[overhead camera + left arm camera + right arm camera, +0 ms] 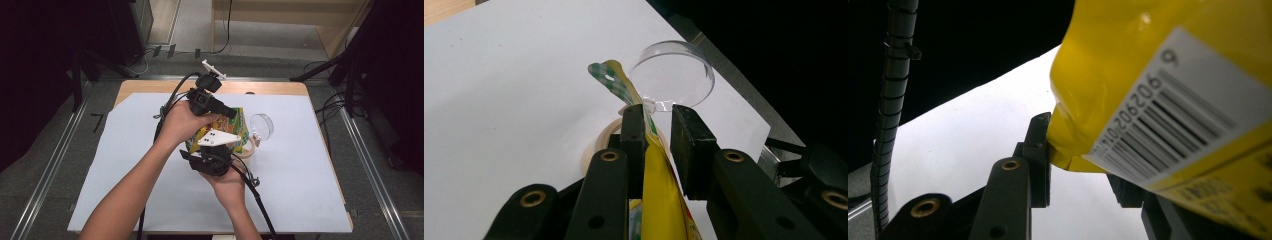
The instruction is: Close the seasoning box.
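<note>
The left gripper [659, 127] stands slightly parted with the yellow snack bag's [659, 180] sealed edge running up between its jaws at frame centre, while the right gripper [1083, 165] clamps the bag's lower corner above the tabletop [499, 100].

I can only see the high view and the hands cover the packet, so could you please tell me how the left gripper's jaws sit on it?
Observer: In the left gripper view, the yellow packet runs up between the jaws of the left gripper and lies against one pad. A dark gap shows beside the other, so I cannot tell if it is pinched.
Operator: Thank you. And the right gripper?
Observer: The right gripper has a lower corner of the packet pressed against its near pad. The far jaw is mostly hidden behind the packet.
Operator: Which end of the packet points away from the left gripper?
Observer: The green checked strip with a small hang hole.
</note>
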The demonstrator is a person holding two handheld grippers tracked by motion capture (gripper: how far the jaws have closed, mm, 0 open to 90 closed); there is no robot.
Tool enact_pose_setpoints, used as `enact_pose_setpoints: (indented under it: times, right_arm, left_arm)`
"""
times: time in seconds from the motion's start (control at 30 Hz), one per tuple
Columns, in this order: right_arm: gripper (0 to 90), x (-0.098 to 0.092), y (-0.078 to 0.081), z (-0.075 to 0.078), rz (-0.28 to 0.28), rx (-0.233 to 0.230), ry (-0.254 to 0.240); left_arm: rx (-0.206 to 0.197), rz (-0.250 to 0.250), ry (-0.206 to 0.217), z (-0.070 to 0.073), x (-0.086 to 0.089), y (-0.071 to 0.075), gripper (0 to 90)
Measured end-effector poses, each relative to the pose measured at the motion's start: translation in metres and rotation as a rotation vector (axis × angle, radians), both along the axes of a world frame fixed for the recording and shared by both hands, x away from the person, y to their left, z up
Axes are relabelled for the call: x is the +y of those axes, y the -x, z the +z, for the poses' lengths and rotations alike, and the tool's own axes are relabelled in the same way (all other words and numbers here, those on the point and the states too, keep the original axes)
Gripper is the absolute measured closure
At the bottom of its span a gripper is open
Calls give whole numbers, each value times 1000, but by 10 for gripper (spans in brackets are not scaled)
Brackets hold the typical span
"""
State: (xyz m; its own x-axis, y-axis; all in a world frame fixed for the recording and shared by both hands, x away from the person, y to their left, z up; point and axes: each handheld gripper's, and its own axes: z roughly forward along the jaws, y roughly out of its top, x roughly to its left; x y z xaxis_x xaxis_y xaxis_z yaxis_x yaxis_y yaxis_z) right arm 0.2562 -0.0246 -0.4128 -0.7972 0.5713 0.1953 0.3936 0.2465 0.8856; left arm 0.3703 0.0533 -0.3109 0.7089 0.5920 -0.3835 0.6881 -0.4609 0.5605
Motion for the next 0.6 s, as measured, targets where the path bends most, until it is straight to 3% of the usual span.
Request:
enact_pose_setpoints:
  times: [0.6]
  right_arm:
    - [653, 4, 1, -5, 11, -4, 11]
  left_arm:
    - [3, 0, -4, -5, 6, 2, 768]
